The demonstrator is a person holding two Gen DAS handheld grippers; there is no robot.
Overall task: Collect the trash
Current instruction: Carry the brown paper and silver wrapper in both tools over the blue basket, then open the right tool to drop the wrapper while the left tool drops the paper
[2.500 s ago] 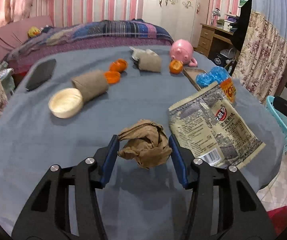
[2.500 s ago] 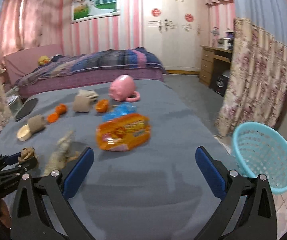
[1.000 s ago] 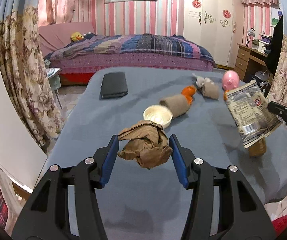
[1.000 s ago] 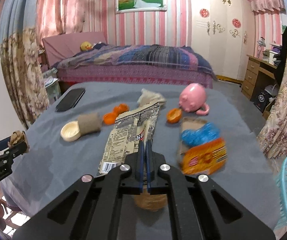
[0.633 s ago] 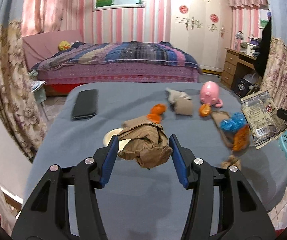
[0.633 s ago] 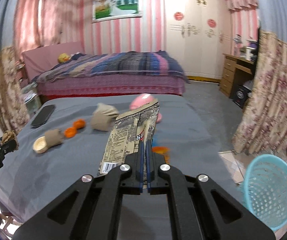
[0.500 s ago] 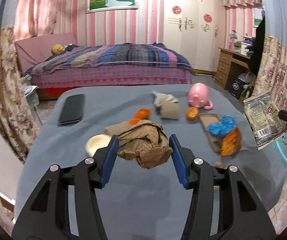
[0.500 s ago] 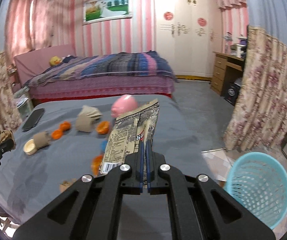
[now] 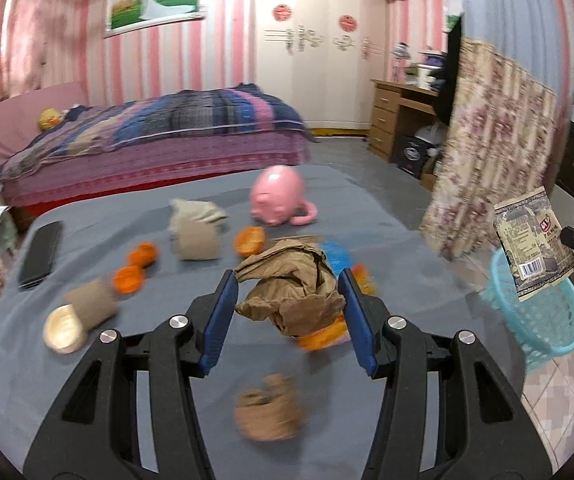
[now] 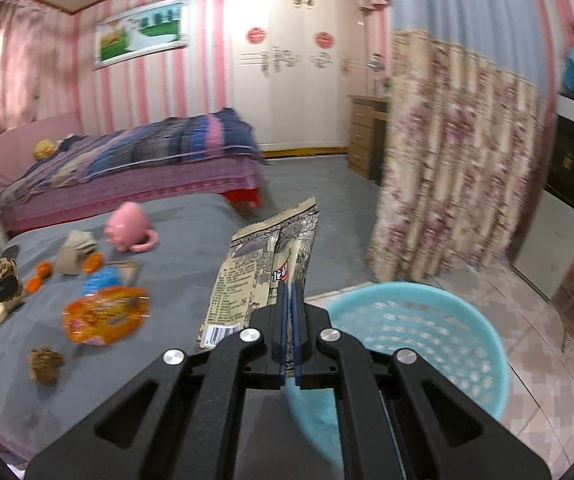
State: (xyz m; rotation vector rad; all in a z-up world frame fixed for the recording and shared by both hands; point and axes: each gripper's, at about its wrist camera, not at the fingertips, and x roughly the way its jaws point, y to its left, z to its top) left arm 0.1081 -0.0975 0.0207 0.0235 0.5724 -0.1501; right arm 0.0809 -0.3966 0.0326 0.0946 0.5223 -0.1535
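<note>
Right-wrist view shows the right tongs (image 10: 289, 300) pressed together on a printed snack bag (image 10: 263, 272), which stands up between them. A light-blue basket (image 10: 415, 332) on the tiled floor sits just beyond and to the right of these tongs, its mouth open; nothing can be seen inside it from here. In the left-wrist view, the left tongs (image 9: 289, 304) are clamped on a crumpled brown paper wad (image 9: 291, 284), held above the grey counter (image 9: 87, 380).

By this reading, two pieces of trash are picked up but neither is dropped in yet. Left of the right tongs, more remains on the counter: an orange wrapper (image 10: 105, 314), a blue wrapper (image 10: 99, 282), a small brown wad (image 10: 45, 364) and orange peels (image 9: 135, 268). The collecting looks to be at an early stage.
</note>
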